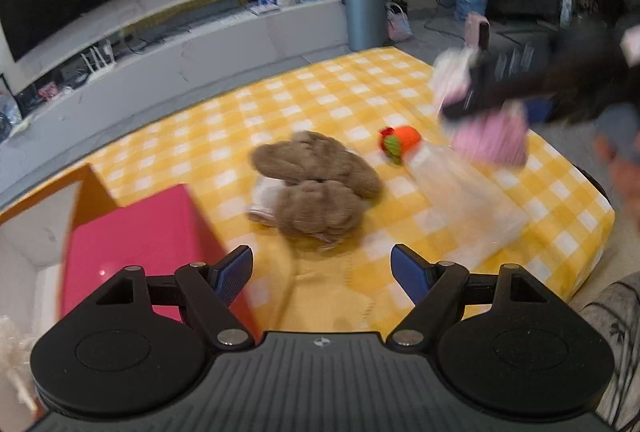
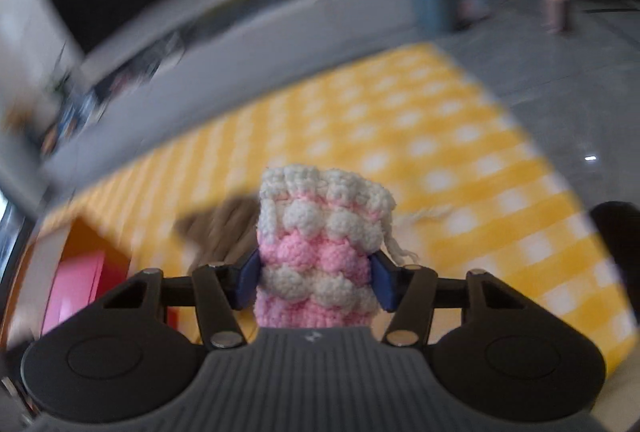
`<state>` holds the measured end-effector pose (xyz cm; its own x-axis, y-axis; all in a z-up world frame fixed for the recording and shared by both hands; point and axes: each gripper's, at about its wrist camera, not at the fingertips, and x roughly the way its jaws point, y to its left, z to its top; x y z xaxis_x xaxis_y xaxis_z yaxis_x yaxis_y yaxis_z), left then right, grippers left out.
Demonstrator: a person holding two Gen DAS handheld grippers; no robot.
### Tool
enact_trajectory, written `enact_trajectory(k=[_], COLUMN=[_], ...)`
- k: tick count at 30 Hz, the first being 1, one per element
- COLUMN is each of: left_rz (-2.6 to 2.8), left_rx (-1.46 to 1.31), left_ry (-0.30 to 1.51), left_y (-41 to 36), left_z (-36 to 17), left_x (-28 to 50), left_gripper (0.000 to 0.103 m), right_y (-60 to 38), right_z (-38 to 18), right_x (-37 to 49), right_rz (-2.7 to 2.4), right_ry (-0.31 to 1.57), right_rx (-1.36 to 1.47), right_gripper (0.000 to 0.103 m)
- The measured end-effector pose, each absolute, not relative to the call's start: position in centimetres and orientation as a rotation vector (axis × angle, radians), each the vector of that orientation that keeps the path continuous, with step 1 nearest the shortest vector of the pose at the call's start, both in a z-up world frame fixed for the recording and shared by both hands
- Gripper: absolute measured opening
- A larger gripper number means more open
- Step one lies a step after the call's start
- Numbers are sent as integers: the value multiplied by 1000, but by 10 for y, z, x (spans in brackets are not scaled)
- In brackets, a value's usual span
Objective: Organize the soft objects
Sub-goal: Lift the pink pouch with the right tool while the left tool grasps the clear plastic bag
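Your right gripper (image 2: 316,282) is clamped on the pink-and-white crocheted pouch (image 2: 320,240), its blue pads pressing the pouch's sides near the lower middle, so the knit bulges above and below the pinch. That mid-body grip probably suits a floppy knit: it stands upright between the fingers rather than drooping. From the left wrist view you carry it in the air over the far right of the yellow checked tablecloth (image 1: 320,91), clear of everything on it; the blur suggests you are mid-swing.

Your left gripper (image 1: 322,272) has its fingers spread wide with nothing between them, hovering near the front edge and pointed at the brown fluffy slippers (image 1: 316,187), which lie in a heap at the middle of the cloth. It looks ready for the next pick.

Right of the slippers sits a small orange knitted toy (image 1: 400,141), touching the end of a clear plastic bag (image 1: 460,203). At near left stands an open box (image 1: 92,199) with a pink interior, likely the destination, so your pouch has the whole table to cross.
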<state>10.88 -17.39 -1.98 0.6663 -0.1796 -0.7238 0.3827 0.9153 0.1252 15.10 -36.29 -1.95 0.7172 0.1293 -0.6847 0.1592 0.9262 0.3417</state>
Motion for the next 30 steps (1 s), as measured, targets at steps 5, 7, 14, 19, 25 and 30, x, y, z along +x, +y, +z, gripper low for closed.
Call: enact_trajectory(k=[5, 7, 14, 19, 25, 30], left_rz=[-352, -355, -421, -407, -264, -226], left_rx=[326, 344, 316, 124, 31, -38], left_ry=[813, 826, 888, 1024, 1085, 1094], left_y=[-218, -237, -292, -306, -320, -328], left_z=[-36, -41, -50, -62, -86, -93], left_x=[119, 123, 140, 174, 204, 215], left_gripper=[92, 92, 92, 92, 92, 92], right_y=[-393, -407, -432, -441, -452, -448], right_z=[-20, -25, -17, -9, -21, -21], right_x=[138, 135, 115, 104, 109, 109], right_rz=[-193, -227, -356, -434, -425, -431], right_ry=[727, 722, 649, 607, 639, 646], right_rx=[416, 480, 459, 411, 453, 413], right_gripper=[57, 57, 57, 57, 57, 57])
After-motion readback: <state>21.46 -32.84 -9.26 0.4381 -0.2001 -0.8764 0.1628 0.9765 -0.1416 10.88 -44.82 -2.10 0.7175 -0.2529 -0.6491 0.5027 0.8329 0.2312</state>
